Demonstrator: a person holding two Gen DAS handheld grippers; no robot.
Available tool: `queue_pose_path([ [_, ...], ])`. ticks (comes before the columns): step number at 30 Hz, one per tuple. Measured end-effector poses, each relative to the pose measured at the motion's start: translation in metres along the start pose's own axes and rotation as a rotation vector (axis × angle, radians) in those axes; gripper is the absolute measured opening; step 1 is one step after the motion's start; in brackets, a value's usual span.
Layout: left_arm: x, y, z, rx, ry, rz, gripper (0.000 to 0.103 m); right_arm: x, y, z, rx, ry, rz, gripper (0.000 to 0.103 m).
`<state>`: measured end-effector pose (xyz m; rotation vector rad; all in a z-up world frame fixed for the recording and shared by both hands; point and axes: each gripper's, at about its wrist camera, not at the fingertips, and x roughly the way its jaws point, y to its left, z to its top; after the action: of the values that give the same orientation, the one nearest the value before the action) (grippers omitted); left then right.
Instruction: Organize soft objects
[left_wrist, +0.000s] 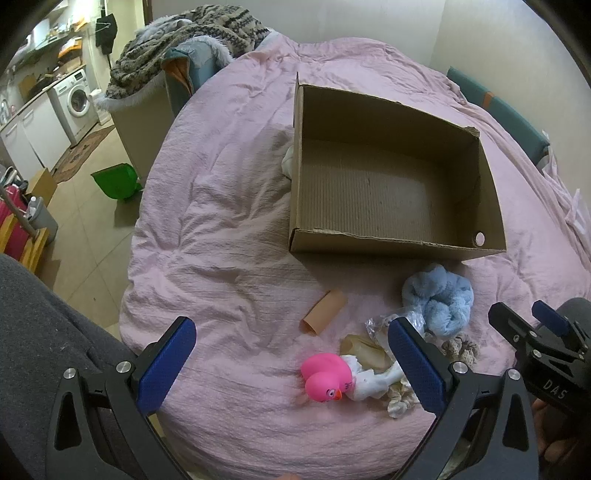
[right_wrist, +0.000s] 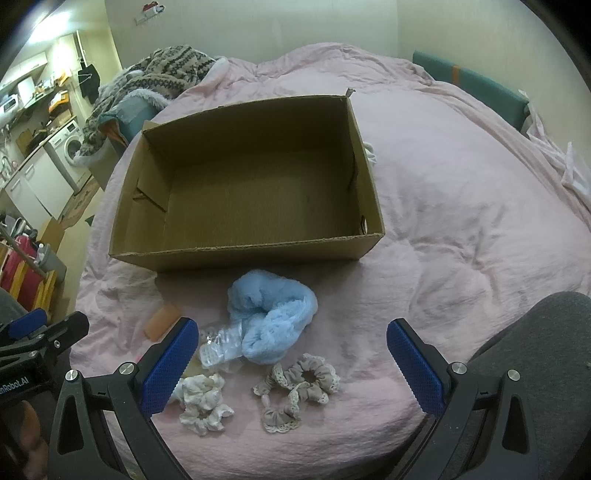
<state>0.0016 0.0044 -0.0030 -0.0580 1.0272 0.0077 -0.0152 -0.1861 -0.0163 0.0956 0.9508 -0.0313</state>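
Pink bedspread (right_wrist: 461, 221) covers the bed, everything sits on it. Cardboard box (right_wrist: 243, 184) is open-topped with nothing inside, far side of the pile from me.

Soft stuff is clustered just in front of the box's near wall:
- fluffy blue scrunchie (right_wrist: 271, 317), biggest item, nearest the box
- crumpled clear plastic wrapper (right_wrist: 221, 345) touching the blue scrunchie's left edge
- beige lace-trimmed scrunchie (right_wrist: 299, 384), with a matching lace piece just below it, closest to my right gripper
- cream scrunchie (right_wrist: 203, 400) left of the beige one, partly behind my right gripper's left finger
- pink rubber duck (left_wrist: 325, 376) leaning against a white cloth bit (left_wrist: 373, 378), left-wrist view only
- cardboard tube (left_wrist: 325, 312) lying on its side, apart from the pile, between duck and box

My left gripper (left_wrist: 291, 362): jaws spread wide, nothing held, hovering above the duck side of the pile. My right gripper (right_wrist: 291, 362): jaws also wide apart, nothing held, above the scrunchies. Neither touches anything.
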Motion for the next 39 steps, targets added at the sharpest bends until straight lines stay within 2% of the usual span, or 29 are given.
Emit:
queue_pose_path([
  [39, -0.0012, 0.0000, 0.0013, 0.000, 0.005, -0.006, 0.103, 0.0017, -0.0004, -0.0002, 0.007, 0.009, 0.003, 0.103],
])
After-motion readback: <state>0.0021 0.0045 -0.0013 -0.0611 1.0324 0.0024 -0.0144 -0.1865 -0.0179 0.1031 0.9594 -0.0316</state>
